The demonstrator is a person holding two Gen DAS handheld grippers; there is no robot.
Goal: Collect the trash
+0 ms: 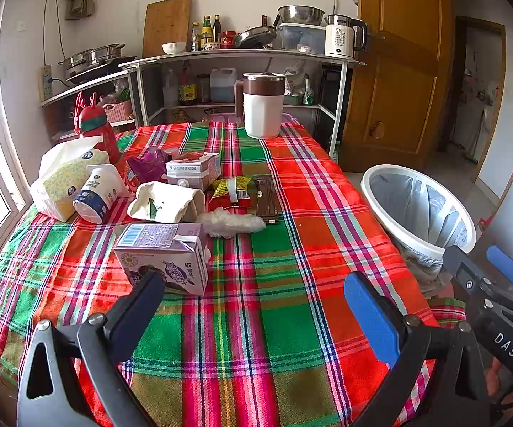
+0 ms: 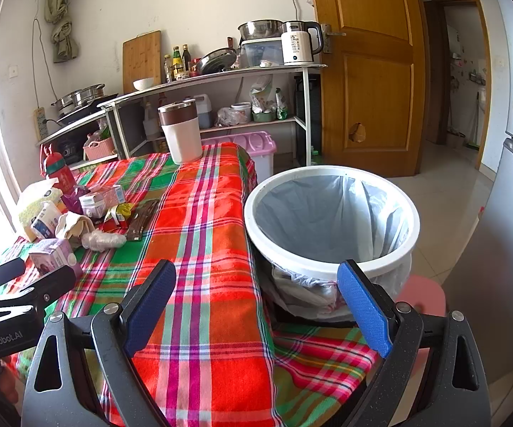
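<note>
The purple milk carton [image 1: 164,256] is lying on the bench just ahead-left of the left tool [image 1: 256,306] (spread, empty); the right tool [image 2: 256,302], also spread, is being held nearer the bin [image 2: 331,220].

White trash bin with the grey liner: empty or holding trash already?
Empty as far as visible: the white trash bin shows only bare grey liner; bottom unseen.

two milk cartons [image 1: 165,257] [image 1: 193,170], one bin [image 2: 331,220] — one tumbler [image 1: 263,105]
</note>
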